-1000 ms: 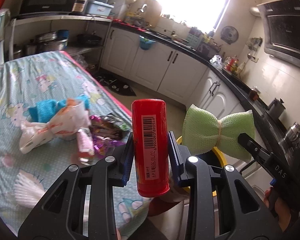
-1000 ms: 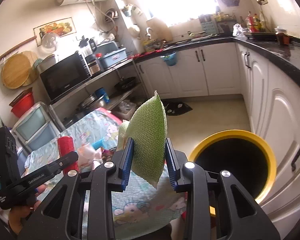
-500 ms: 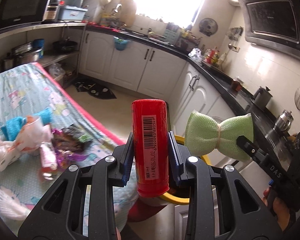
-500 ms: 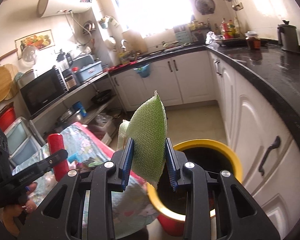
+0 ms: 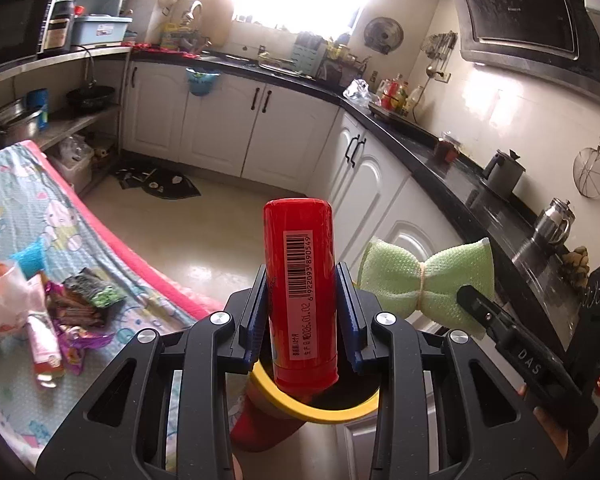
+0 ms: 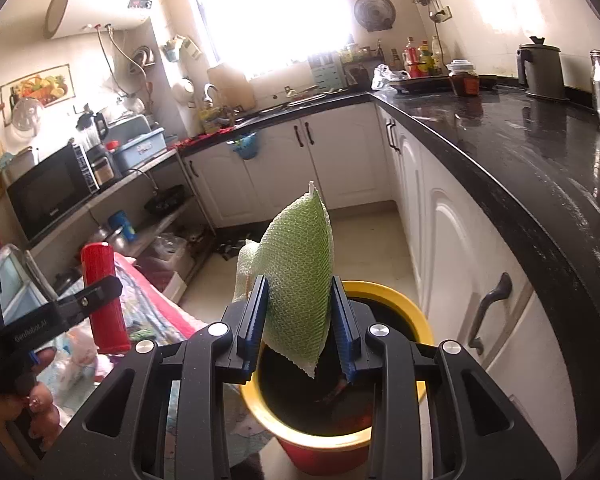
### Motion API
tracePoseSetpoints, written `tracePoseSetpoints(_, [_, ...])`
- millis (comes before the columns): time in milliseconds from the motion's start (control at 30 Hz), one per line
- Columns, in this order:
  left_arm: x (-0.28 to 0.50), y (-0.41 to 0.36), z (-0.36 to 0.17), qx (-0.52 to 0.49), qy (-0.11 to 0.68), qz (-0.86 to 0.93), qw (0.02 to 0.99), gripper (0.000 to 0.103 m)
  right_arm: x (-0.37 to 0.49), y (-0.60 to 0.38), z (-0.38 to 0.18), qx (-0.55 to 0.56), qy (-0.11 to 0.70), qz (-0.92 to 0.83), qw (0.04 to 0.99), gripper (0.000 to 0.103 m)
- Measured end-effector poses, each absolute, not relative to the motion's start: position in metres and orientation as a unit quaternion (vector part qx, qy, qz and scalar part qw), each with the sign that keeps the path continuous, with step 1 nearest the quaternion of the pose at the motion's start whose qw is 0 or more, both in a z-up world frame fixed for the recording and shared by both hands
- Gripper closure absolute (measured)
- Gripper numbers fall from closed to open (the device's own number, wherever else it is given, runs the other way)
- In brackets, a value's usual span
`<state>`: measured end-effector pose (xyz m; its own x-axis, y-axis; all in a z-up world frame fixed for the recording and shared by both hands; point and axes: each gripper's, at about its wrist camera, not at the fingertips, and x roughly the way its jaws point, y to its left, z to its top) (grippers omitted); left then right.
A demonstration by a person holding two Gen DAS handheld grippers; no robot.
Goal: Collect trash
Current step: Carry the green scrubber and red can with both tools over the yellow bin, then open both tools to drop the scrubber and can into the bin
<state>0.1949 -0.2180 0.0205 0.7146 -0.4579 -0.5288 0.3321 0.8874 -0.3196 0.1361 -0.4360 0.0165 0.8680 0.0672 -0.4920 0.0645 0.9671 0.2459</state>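
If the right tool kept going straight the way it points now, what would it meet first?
Most likely the open mouth of the yellow-rimmed bin, which lies just ahead of and below the right tool. The tool is shut on the green scouring pad, and nothing else shows in that line. Depth to the rim is unclear.

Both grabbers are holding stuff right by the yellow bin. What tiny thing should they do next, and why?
Probably open the right gripper and let the green sponge fall. It already hangs over the dark mouth of the bin, so a short drop should land it inside. The left gripper is shut on the red can near the bin's rim and could follow.
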Motion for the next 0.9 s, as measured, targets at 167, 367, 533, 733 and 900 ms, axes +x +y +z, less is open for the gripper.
tracePoseSetpoints(167, [0.208,-0.234,0.013,-0.094,0.324,-0.225,0.914,0.078,0.137,-0.437,0.008,0.121,0.263,-0.014,0.957,0.073])
tracePoseSetpoints(367, [0.223,-0.251,0.001,-0.082,0.336,-0.233,0.909,0.078,0.144,-0.440,-0.008,0.108,0.277,-0.031,0.954,0.073])
tracePoseSetpoints(533, [0.235,-0.263,-0.010,-0.076,0.347,-0.240,0.904,0.078,0.150,-0.440,-0.024,0.101,0.296,-0.045,0.949,0.073])
tracePoseSetpoints(733, [0.248,-0.275,-0.029,-0.069,0.366,-0.249,0.894,0.078,0.157,-0.442,-0.052,0.094,0.322,-0.062,0.940,0.073])
tracePoseSetpoints(900, [0.257,-0.284,-0.046,-0.065,0.382,-0.254,0.886,0.078,0.164,-0.442,-0.071,0.090,0.342,-0.067,0.933,0.073])
